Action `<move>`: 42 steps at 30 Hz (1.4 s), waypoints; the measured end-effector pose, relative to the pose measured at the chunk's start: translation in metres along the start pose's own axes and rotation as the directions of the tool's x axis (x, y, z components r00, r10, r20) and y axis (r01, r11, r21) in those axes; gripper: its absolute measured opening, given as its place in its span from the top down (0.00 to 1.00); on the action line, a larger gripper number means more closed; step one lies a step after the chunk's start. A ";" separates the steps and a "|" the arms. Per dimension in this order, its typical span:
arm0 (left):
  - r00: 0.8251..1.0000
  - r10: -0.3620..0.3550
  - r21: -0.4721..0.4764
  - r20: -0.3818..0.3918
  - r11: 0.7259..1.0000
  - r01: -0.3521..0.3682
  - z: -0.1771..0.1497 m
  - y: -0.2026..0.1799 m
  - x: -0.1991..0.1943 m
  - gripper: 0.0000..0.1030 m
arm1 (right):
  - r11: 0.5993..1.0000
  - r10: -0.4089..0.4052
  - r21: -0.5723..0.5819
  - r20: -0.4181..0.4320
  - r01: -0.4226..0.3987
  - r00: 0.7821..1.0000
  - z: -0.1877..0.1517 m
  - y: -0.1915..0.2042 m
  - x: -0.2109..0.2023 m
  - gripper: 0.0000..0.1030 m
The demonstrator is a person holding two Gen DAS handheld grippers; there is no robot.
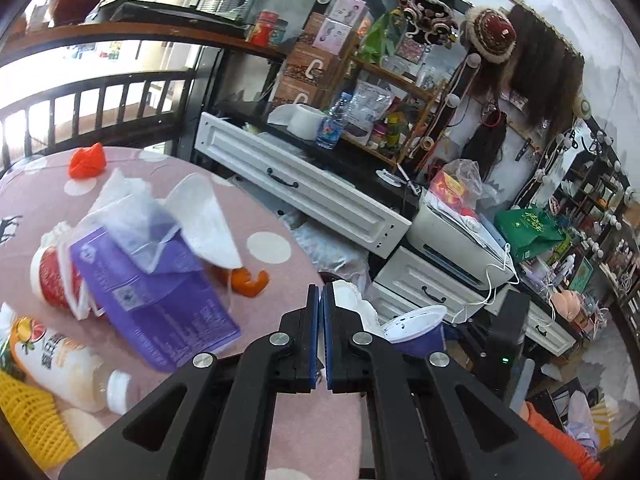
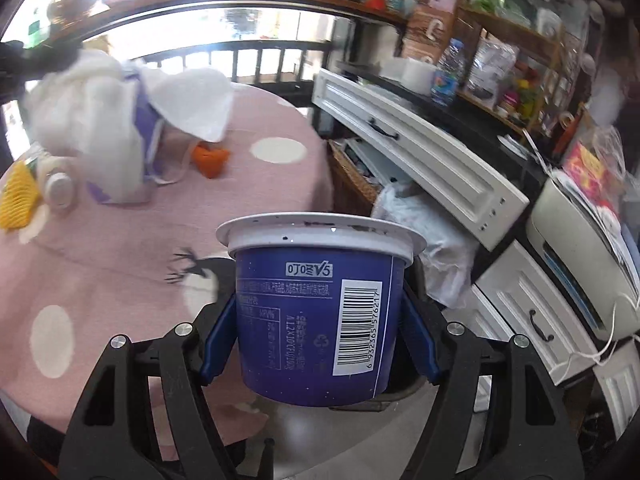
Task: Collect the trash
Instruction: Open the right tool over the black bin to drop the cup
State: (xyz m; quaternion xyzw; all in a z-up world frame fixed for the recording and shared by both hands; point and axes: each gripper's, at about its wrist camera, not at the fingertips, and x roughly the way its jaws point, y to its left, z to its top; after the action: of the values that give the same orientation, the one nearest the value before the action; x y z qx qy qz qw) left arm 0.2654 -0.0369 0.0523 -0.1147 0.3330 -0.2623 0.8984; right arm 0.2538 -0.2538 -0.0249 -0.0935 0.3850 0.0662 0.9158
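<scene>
On the pink desk (image 1: pixel 280 272) at left, we are seeing a purple carton (image 1: pixel 156 300) lying tilted among wrappers. Our left gripper (image 1: pixel 322 300) is hanging over the desk edge, fingers clenched on nothing. Our right gripper (image 2: pixel 318 312) is grasping a blue yogurt cup (image 2: pixel 316 320), upright, white rim up, barcode facing us, beyond the desk edge.
</scene>
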 end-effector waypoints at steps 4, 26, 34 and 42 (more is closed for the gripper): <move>1.000 -0.015 0.042 -0.020 0.999 0.016 0.007 -0.025 0.028 0.97 | 0.993 -0.054 0.101 -0.114 0.066 0.992 -0.021 -0.043 0.054 0.31; 0.972 0.050 0.118 -0.230 0.993 -0.024 -0.014 -0.077 0.171 0.97 | 0.945 -0.022 0.314 -0.216 0.091 0.976 -0.091 -0.097 0.145 0.17; 0.942 0.102 0.166 -0.319 0.985 -0.051 -0.033 -0.101 0.230 0.97 | 0.913 -0.054 0.389 -0.185 0.124 0.981 -0.130 -0.133 0.092 0.17; 0.898 0.177 0.195 -0.402 0.975 -0.105 -0.058 -0.112 0.285 0.97 | 0.899 -0.110 0.402 -0.179 0.175 0.978 -0.164 -0.152 0.048 0.17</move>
State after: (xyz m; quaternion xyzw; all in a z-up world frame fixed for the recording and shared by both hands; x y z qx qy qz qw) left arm 0.3660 -0.2881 -0.1021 0.0447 0.5012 -0.2420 0.8296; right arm 0.2024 -0.4359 -0.1537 0.0708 0.4511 -0.0919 0.8849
